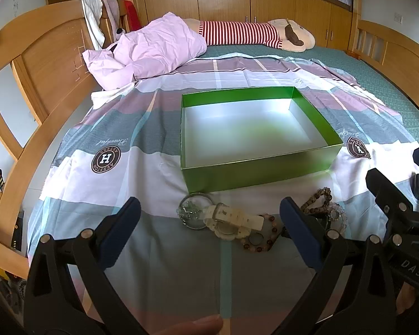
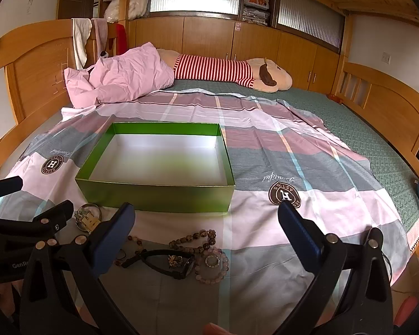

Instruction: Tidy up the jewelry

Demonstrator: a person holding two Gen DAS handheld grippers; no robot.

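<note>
jewelry (image 2: 181,254) lies partly hidden behind both wide-open grippers, left (image 1: 209,215) and right (image 2: 206,223), before green box (image 1: 254,139).

Both wrist fisheyes look forward and slightly down from low and close over the plaid pastel bedsheet (image 1: 159,173), the left view from left of the open green cardboard box (image 1: 254,167), the right view from its right, sharing the box (image 2: 159,195) and the heaped jewelry (image 2: 187,254).
</note>
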